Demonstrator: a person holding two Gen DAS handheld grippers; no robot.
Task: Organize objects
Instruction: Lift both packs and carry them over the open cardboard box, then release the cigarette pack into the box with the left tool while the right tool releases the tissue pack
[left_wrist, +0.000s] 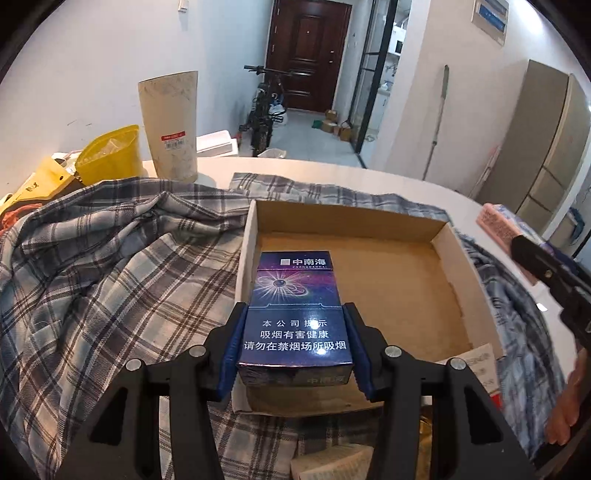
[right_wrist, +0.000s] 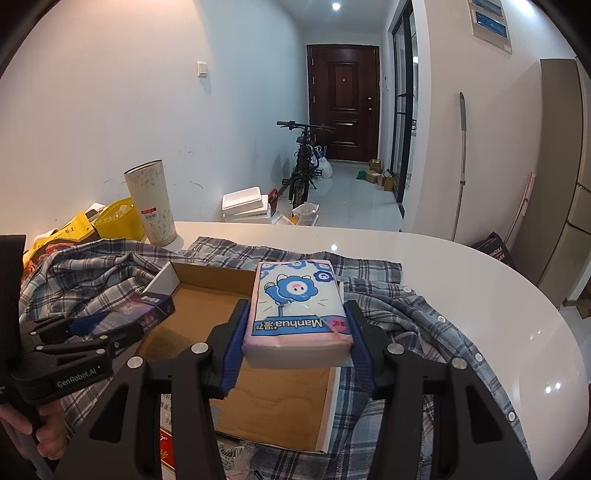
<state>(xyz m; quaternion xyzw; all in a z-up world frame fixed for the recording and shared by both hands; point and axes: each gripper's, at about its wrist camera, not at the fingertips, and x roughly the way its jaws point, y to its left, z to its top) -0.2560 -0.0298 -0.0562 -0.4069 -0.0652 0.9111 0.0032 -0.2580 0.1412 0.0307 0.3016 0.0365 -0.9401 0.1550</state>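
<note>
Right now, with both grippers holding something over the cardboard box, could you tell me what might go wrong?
1. The cardboard box rests on a rumpled plaid shirt, not on the bare table, so it may tilt or slide as items land.
2. The left gripper holds the cigarette pack only at its near end; it could pivot.
3. The right gripper squeezes a soft tissue pack above the box's right wall; released here, it might catch the wall and land outside.

Cardboard box: one. Cigarette pack: one. Tissue pack: one. Plaid shirt: one. Tall cream cup: one. Yellow bags: two. Grippers: two, left gripper, right gripper.
</note>
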